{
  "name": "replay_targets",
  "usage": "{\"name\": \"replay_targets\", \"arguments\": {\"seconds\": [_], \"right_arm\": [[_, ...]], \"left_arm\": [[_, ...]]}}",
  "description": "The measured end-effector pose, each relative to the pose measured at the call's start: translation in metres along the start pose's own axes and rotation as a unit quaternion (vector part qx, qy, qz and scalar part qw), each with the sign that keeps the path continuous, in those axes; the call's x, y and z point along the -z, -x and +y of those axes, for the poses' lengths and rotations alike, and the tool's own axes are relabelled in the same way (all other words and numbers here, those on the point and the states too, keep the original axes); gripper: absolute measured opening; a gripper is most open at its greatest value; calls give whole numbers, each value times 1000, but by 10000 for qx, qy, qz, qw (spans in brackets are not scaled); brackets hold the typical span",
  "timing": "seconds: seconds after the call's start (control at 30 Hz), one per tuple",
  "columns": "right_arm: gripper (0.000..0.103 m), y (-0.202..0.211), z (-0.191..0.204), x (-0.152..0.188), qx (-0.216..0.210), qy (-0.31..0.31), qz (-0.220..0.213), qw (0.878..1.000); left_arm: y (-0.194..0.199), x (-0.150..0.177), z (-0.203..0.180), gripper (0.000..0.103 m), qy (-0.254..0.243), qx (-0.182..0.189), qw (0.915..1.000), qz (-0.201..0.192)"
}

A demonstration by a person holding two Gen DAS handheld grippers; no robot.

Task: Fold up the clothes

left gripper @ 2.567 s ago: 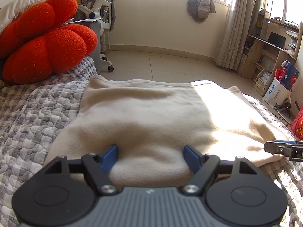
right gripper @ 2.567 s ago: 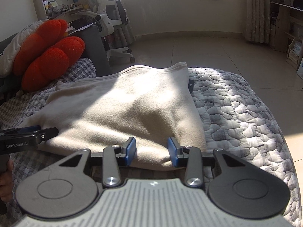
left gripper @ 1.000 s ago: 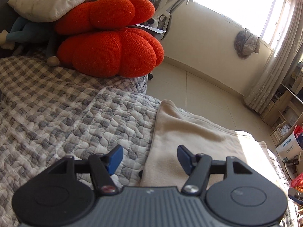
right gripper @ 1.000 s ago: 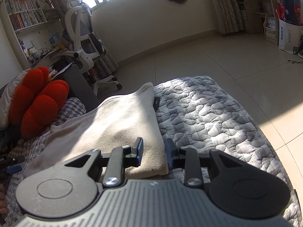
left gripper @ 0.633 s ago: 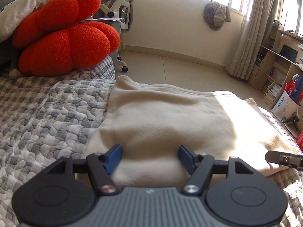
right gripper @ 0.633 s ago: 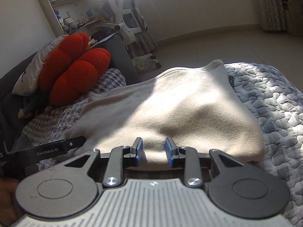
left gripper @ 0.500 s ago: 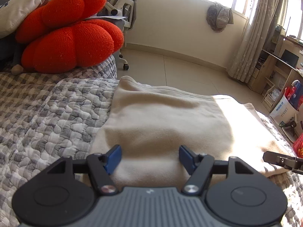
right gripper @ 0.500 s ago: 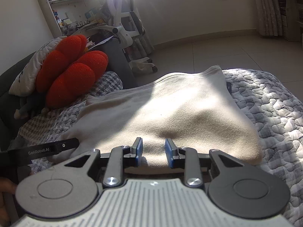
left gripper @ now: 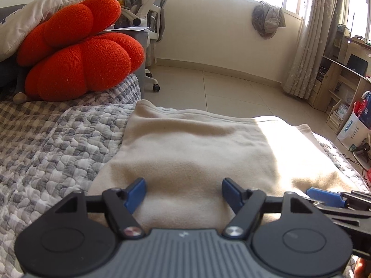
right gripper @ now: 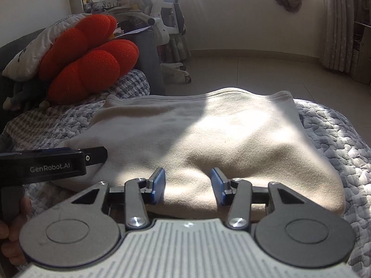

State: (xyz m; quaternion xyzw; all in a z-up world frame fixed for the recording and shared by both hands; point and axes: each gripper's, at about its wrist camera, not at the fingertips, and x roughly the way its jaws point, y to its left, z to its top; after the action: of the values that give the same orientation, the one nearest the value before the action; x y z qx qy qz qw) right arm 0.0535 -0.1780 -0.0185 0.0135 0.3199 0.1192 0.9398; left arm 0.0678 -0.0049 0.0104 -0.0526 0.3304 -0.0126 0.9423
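Observation:
A cream fleece garment point(left gripper: 197, 153) lies folded into a rough rectangle on the grey quilted bedspread point(left gripper: 58, 143). My left gripper point(left gripper: 183, 193) sits at the garment's near edge, left of centre. Its jaws are opening wide, with the cloth's edge between the blue pads and not pinched. My right gripper point(right gripper: 187, 185) is at the same near edge of the garment point(right gripper: 220, 134), further right. Its jaws are also opening over the cloth, without squeezing it. Each gripper shows in the other's view: the right gripper point(left gripper: 324, 197) and the left gripper point(right gripper: 69, 159) are close beside each other.
A red knotted cushion point(left gripper: 78, 58) and a white pillow point(left gripper: 27, 30) lie at the bed's far left. The bed ends just beyond the garment, above tiled floor point(left gripper: 220, 88). A white office chair point(left gripper: 148, 11) stands behind, and wooden shelves point(left gripper: 343, 74) and a box point(left gripper: 354, 129) are at the right.
Both views swung from the garment's side edges back to its near edge. The right jaws spread wider and the left opened a little. The two grippers drew closer together.

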Motion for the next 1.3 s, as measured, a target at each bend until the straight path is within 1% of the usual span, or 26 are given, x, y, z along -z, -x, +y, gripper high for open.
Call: {"name": "replay_targets", "arguments": {"seconds": [0.03,0.07,0.13,0.17,0.2,0.23,0.27,0.3,0.37,0.4,0.43,0.5,0.57,0.6,0.67,0.77,0.8,0.83,0.9,0.97,1.03,1.07,1.13,1.23,1.3], "right_arm": [[50,2,3,-3,52,25,28,10000],[51,6,3,-6,32,-85,40,10000],[53,13,2,-7,-210,-338,-73,9992],[56,10,3,-6,-223,-326,22,9992],[56,7,4,-5,-208,-288,107,9993],[56,5,7,-3,-72,-123,134,9998],[56,8,11,-3,24,44,79,10000],[56,11,11,-5,23,49,42,10000],[56,20,9,-7,-103,-53,-209,9997],[57,20,7,-7,-154,-76,-251,9995],[59,14,7,-5,-123,-86,-152,9998],[59,1,5,0,64,-34,118,9999],[61,1,5,-2,15,-62,31,10000],[61,3,3,-4,-11,-178,37,9998],[61,7,2,-5,-66,-278,-19,9996],[61,5,7,-1,46,45,69,10000],[61,7,7,-3,54,36,70,10000],[62,11,6,-5,44,-42,72,10000],[66,19,0,-7,10,-308,38,9995],[86,26,-9,-9,95,-671,-3,9977],[96,35,-24,-9,181,-1127,-101,9934],[97,39,-33,-8,169,-1360,-143,9905],[98,45,-54,-5,156,-1896,-174,9816],[98,49,-79,2,312,-2451,11,9690],[98,50,-91,9,389,-2672,129,9628]], "left_arm": [[-2,1,-1,75,9,-30,10000,42],[-4,1,-1,75,27,-35,10000,68],[-5,-1,0,78,84,-5,9999,134],[-7,-1,2,79,129,12,9998,176],[-7,-1,4,79,172,28,9996,203],[-7,-2,6,79,215,43,9995,224],[-4,-2,7,79,224,26,9995,198],[0,-3,6,78,195,-31,9997,120],[9,-5,4,78,69,-70,9999,-121],[12,-6,3,78,23,-62,9997,-226],[13,-6,3,79,22,-44,9997,-241],[8,-6,3,79,94,11,9999,-93],[-4,-2,5,79,171,22,9997,166],[-8,0,6,81,174,22,9996,222],[-9,1,6,83,115,34,9998,151],[-7,1,9,83,146,114,9996,201],[-6,1,10,83,147,128,9996,195],[-5,1,11,83,145,131,9996,184],[-4,1,10,83,78,128,9997,174],[-3,1,9,83,1,127,9998,171],[-4,1,10,84,-15,141,9997,183],[-4,1,10,84,0,153,9997,196],[-4,1,12,84,29,178,9996,224],[-5,0,13,85,45,194,9995,252],[-5,0,13,85,61,182,9995,269]]}}
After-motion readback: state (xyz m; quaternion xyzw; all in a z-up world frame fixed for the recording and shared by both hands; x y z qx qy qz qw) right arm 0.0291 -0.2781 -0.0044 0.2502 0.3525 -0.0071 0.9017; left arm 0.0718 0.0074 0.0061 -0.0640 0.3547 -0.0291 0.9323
